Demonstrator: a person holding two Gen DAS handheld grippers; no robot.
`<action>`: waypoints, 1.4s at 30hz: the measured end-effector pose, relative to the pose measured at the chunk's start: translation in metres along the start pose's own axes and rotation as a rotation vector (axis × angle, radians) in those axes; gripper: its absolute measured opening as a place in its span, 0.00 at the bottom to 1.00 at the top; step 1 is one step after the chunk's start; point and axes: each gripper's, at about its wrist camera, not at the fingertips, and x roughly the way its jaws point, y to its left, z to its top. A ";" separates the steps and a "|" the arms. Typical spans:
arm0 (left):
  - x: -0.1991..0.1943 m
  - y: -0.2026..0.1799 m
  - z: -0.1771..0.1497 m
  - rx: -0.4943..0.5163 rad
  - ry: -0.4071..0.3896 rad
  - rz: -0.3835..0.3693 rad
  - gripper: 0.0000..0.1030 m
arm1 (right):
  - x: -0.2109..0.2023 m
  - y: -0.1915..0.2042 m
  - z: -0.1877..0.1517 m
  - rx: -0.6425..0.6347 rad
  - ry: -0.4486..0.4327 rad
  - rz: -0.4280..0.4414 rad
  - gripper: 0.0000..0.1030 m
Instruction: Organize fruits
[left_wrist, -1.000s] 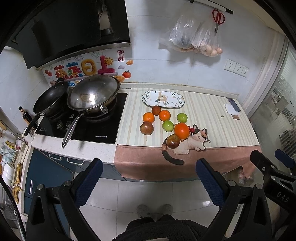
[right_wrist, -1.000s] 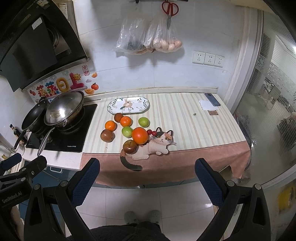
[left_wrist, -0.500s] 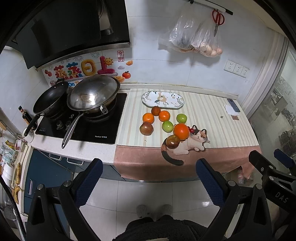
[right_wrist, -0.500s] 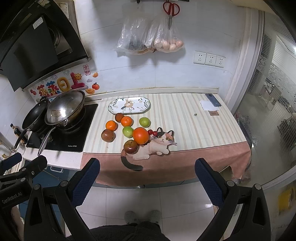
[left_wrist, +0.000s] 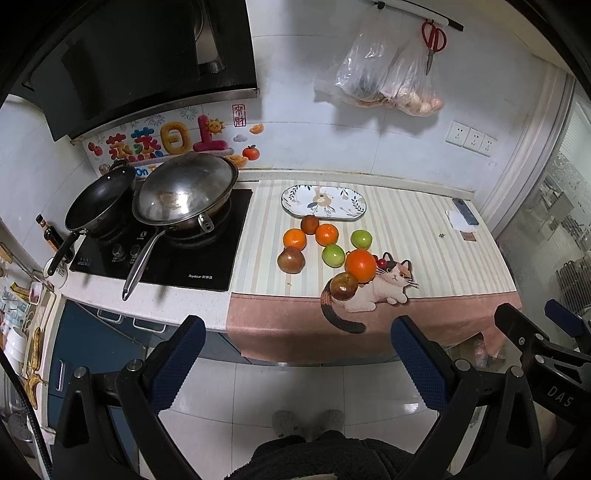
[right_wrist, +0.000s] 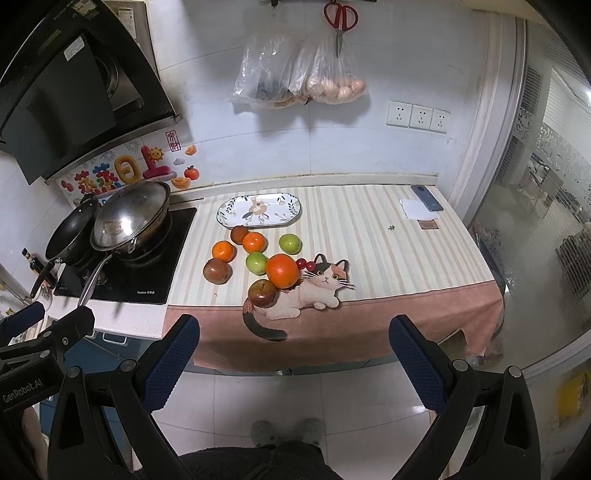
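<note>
Several fruits lie in a cluster on the striped counter mat: a large orange (left_wrist: 360, 265) (right_wrist: 282, 270), two green apples (left_wrist: 333, 255) (right_wrist: 256, 263), small oranges (left_wrist: 294, 239) (right_wrist: 223, 251), reddish-brown apples (left_wrist: 344, 287) (right_wrist: 262, 293) and cherries (right_wrist: 306, 264). An empty oval patterned plate (left_wrist: 323, 203) (right_wrist: 258, 210) sits just behind them. My left gripper (left_wrist: 295, 360) and right gripper (right_wrist: 293, 354) both hang open over the floor, well short of the counter, holding nothing.
A wok (left_wrist: 184, 194) and black pan (left_wrist: 99, 201) sit on the hob at left. A phone (right_wrist: 426, 198) and paper lie at the counter's far right. Bags and scissors (right_wrist: 340, 16) hang on the wall. A person's feet (left_wrist: 308, 421) stand on the tiled floor.
Both views have crept slightly closer to the counter; nothing on it has moved and both grippers stay open.
</note>
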 end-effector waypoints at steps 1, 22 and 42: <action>0.000 0.000 0.000 -0.001 0.000 0.000 1.00 | 0.000 0.000 0.000 0.000 0.000 0.000 1.00; 0.001 -0.004 0.006 0.001 0.002 -0.003 1.00 | 0.006 0.001 0.001 0.007 0.005 0.014 1.00; 0.133 0.071 0.061 -0.083 0.055 0.057 1.00 | 0.140 0.005 0.014 0.182 0.107 0.063 1.00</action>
